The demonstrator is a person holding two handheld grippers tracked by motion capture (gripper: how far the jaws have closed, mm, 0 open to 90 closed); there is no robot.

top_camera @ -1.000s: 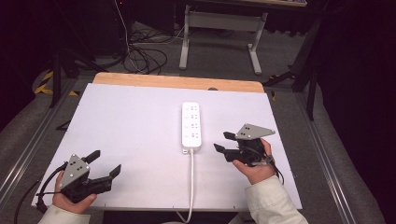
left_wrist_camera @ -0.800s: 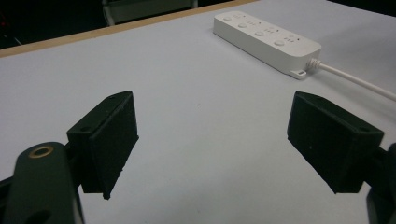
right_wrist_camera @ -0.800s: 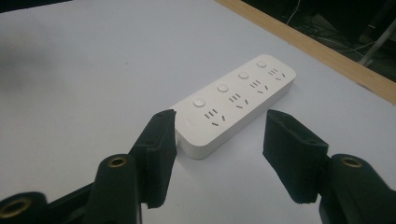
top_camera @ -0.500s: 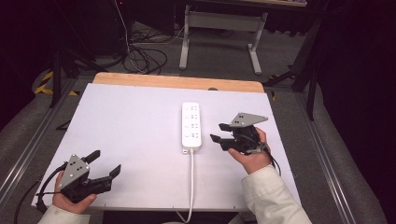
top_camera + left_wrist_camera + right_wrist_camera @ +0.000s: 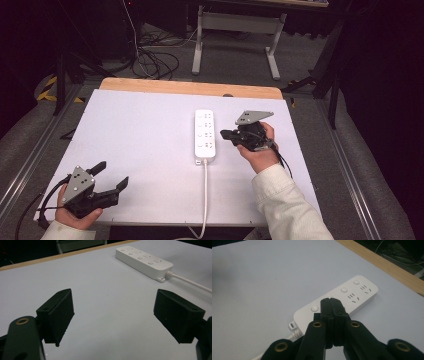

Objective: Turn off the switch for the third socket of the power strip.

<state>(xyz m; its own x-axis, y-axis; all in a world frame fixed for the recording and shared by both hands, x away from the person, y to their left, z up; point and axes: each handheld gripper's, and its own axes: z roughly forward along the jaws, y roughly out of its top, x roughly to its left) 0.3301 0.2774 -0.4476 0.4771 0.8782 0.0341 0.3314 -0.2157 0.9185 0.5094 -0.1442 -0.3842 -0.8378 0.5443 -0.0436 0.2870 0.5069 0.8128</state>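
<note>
A white power strip [image 5: 205, 136] with several sockets and round buttons lies along the middle of the white table [image 5: 140, 140], its cable [image 5: 205, 200] running off the near edge. My right gripper [image 5: 223, 134] hovers just right of the strip and points left at it. Its jaws have just been closing and now meet with nothing between them. In the right gripper view the shut jaw tips [image 5: 330, 301] hang over the middle of the strip [image 5: 359, 293]. My left gripper [image 5: 111, 175] rests open at the near left corner. Between its spread jaws [image 5: 113, 293] lies bare table, with the strip [image 5: 143, 261] farther off.
The table's wooden far edge [image 5: 190, 88] borders a dark floor with loose cables [image 5: 150, 60] and a metal desk frame [image 5: 235, 35]. Metal rails [image 5: 30, 165] run along both sides of the table.
The right gripper has moved left toward the power strip and its jaws have gone from open to shut. The left gripper has stayed put.
</note>
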